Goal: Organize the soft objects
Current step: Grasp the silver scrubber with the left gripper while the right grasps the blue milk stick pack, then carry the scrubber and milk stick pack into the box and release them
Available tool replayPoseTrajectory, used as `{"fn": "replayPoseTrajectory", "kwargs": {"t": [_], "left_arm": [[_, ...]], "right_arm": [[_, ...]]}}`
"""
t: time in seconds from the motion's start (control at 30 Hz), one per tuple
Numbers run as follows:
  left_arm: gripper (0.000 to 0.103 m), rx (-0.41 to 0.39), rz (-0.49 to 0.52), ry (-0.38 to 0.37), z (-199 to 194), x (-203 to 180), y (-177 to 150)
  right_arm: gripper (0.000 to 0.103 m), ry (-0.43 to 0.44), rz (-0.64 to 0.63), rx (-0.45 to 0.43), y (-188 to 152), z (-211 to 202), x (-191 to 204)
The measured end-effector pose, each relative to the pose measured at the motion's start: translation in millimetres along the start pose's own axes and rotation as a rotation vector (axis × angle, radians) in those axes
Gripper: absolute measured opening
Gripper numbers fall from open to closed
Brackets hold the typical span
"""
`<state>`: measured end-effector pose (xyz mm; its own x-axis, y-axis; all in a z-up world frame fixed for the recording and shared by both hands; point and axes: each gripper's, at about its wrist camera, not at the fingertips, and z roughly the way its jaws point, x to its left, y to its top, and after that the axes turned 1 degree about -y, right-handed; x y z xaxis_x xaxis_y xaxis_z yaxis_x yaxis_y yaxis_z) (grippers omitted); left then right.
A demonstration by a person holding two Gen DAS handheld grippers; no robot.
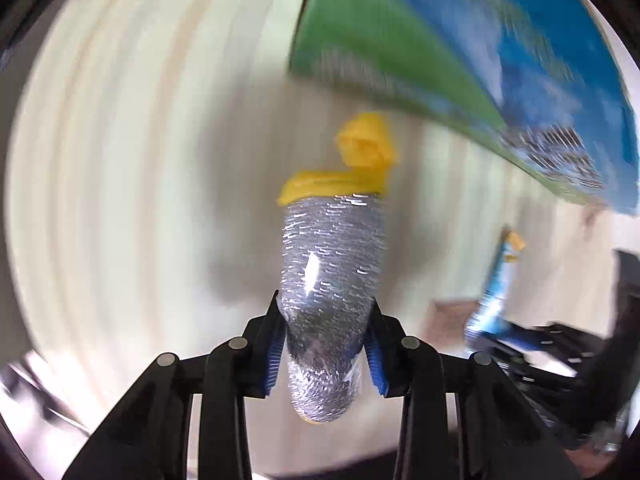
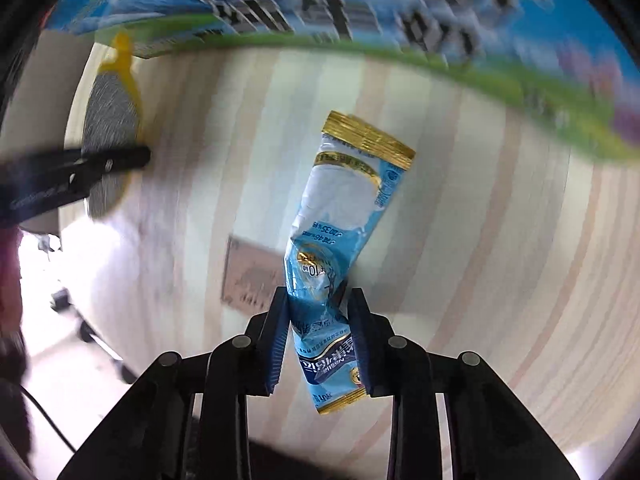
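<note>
My left gripper (image 1: 326, 314) is shut on a silvery mesh scrubber (image 1: 334, 268) with a yellow end, which sticks out ahead of the blue pads over the pale wooden table (image 1: 140, 160). My right gripper (image 2: 318, 296) is shut on a light blue sachet (image 2: 346, 200) with gold sealed ends, crumpled where the pads squeeze it. In the right wrist view the scrubber (image 2: 110, 120) shows at far left with a black finger (image 2: 116, 160) of the left gripper across it. The sachet (image 1: 494, 292) and the right gripper appear blurred at the right of the left wrist view.
A large blue and green printed box (image 1: 460, 60) lies on the table just beyond both grippers, filling the top of the right wrist view as box (image 2: 360, 4). A brown rectangular patch (image 2: 250, 276) sits on the table under the sachet. Floor shows at lower left past the table edge.
</note>
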<state>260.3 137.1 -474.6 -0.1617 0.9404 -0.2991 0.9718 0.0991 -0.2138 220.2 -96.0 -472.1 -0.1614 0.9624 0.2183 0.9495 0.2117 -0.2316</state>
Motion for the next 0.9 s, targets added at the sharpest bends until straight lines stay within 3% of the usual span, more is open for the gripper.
{"fn": "replayPoseTrajectory", "kwargs": {"t": [0.1,0.17,0.27,0.37,0.47,0.5,0.57,0.6,0.8,0.9], "left_arm": [[0.034,0.042,-0.059,-0.076,13.6,2.1,-16.2],[0.042,0.021,-0.085,-0.098,14.8,6.1,-16.5],[0.046,0.018,-0.119,-0.117,13.9,12.8,-15.2],[0.046,0.011,-0.084,-0.069,14.3,10.9,-9.9],[0.045,-0.001,-0.016,0.027,7.1,-23.8,-5.9],[0.035,-0.008,0.0,0.059,8.6,-30.0,-9.7],[0.032,-0.025,0.033,0.103,9.2,-39.9,-13.1],[0.031,-0.036,0.037,0.11,7.7,-43.7,-16.6],[0.031,-0.141,0.136,0.11,-31.3,-80.0,-45.7],[0.031,-0.203,0.185,0.052,-74.2,-95.5,-56.2]], "right_arm": [[0.03,0.006,0.019,0.002,-8.5,0.6,-7.6],[0.031,0.03,0.04,0.004,-13.7,3.3,-15.9],[0.042,0.05,0.073,0.0,-5.0,-0.7,-25.3],[0.043,0.034,0.069,-0.009,10.5,-8.7,-27.5],[0.044,0.008,0.068,0.009,11.8,-3.1,-14.0],[0.043,-0.012,0.067,-0.008,11.8,-4.2,-8.4],[0.038,-0.059,0.062,-0.013,10.9,-0.2,4.0],[0.027,-0.088,0.065,-0.022,8.8,2.8,10.7],[0.024,-0.027,0.086,-0.052,-4.8,-12.5,10.5],[0.024,0.047,0.084,-0.12,-22.6,-61.6,-3.2]]}}
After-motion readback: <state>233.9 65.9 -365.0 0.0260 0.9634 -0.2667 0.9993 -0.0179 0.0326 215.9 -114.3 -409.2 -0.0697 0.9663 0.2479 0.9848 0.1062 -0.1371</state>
